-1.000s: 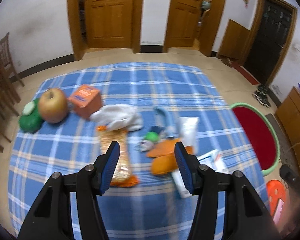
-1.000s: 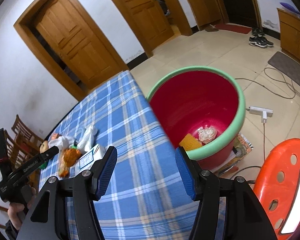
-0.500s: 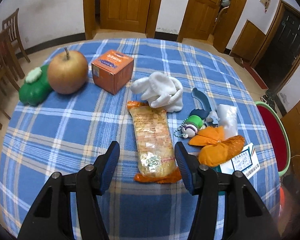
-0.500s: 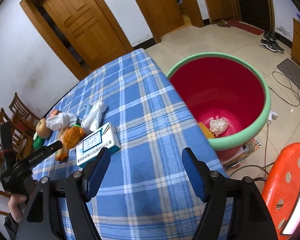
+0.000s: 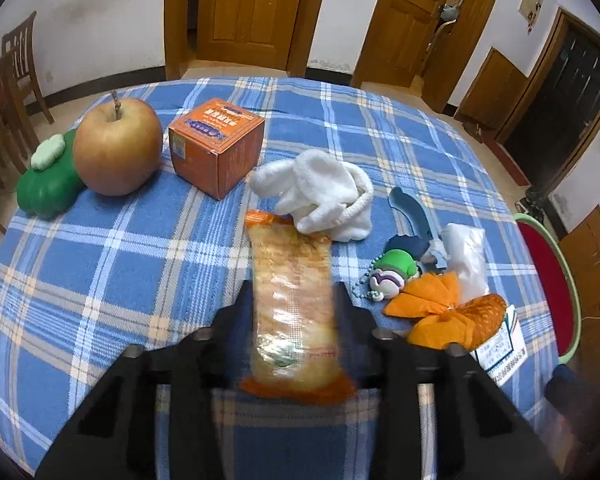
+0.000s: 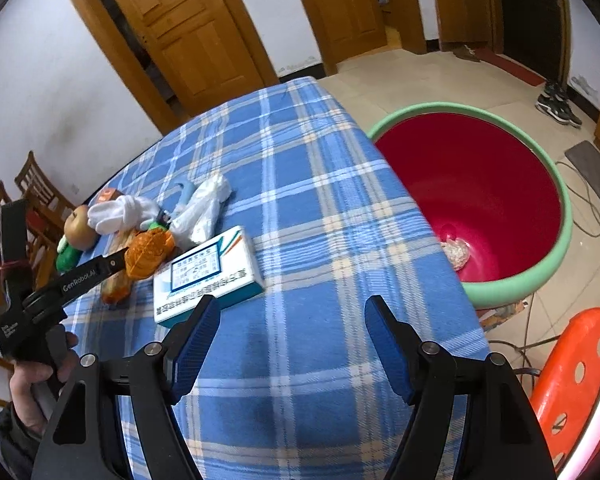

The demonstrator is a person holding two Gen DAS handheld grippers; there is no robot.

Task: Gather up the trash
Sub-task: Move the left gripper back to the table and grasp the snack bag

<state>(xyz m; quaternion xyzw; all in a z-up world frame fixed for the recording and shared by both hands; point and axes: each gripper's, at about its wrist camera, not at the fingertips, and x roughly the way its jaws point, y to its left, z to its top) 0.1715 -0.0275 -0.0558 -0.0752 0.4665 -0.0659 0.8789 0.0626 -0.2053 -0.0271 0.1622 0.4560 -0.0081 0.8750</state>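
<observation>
A long clear snack packet (image 5: 290, 248) with orange ends lies on the blue plaid tablecloth (image 5: 112, 264). My left gripper (image 5: 293, 294) is closing on it, and the pads press on both long sides. In the right wrist view a hand holds that gripper (image 6: 114, 264) low over the same packet (image 6: 116, 292). My right gripper (image 6: 292, 304) hangs open over bare cloth with nothing between its fingers. A white and teal box (image 6: 208, 276) lies just ahead of its left finger. The red bin with a green rim (image 6: 558, 264) stands on the floor at the table's right side, with some scraps inside.
Behind the packet are an apple (image 5: 118, 146), an orange carton (image 5: 216, 144), a green toy (image 5: 48, 182) and a white glove (image 5: 320, 192). To its right lie an orange mesh bag (image 5: 448, 308), a keychain toy (image 5: 392, 276) and a plastic bag (image 5: 464, 256). An orange stool (image 6: 576, 380) stands by the bin.
My left gripper dropped and moved in over the snack packet, then its jaws narrowed onto it. My right gripper swung from the bin towards the table and its jaws widened.
</observation>
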